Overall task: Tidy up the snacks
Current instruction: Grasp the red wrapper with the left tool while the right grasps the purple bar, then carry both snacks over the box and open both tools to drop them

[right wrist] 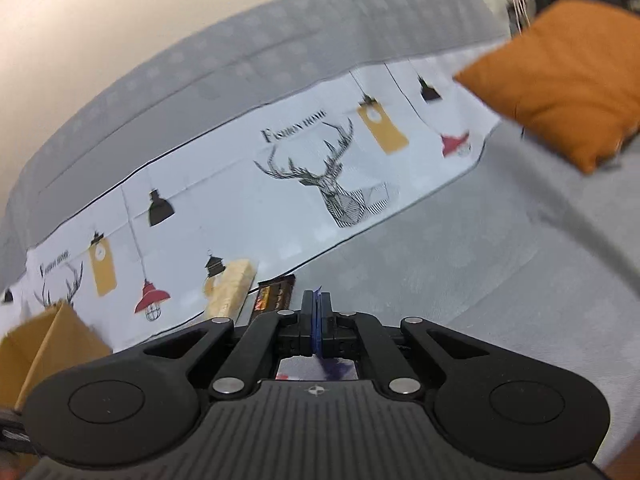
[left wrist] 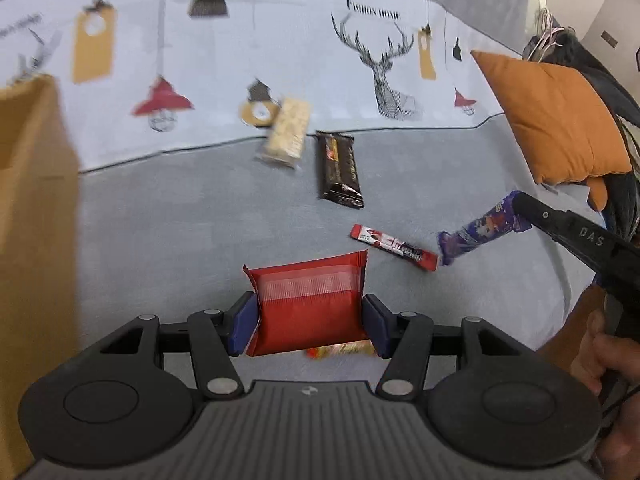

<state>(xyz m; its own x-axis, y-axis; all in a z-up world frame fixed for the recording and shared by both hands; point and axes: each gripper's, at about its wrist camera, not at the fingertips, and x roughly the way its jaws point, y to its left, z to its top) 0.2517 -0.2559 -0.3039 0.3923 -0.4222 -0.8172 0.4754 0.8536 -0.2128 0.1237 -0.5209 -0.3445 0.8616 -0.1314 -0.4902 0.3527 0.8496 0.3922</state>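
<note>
My left gripper (left wrist: 308, 320) is shut on a red snack packet (left wrist: 308, 304) and holds it above the grey sofa seat (left wrist: 180, 232). My right gripper (right wrist: 317, 320) is shut on a purple snack wrapper (right wrist: 317, 320); in the left wrist view that purple wrapper (left wrist: 480, 232) hangs from the right gripper's tip (left wrist: 524, 208). On the seat lie a thin red stick pack (left wrist: 394, 247), a dark brown bar (left wrist: 339, 168) and a pale cracker pack (left wrist: 286, 133). The brown bar (right wrist: 274, 296) and cracker pack (right wrist: 232, 288) also show in the right wrist view.
A cardboard box (left wrist: 32, 220) stands at the left; it also shows in the right wrist view (right wrist: 48, 344). An orange cushion (left wrist: 556, 116) leans at the right end of the sofa. A printed white backrest cover (left wrist: 248, 52) runs behind the snacks.
</note>
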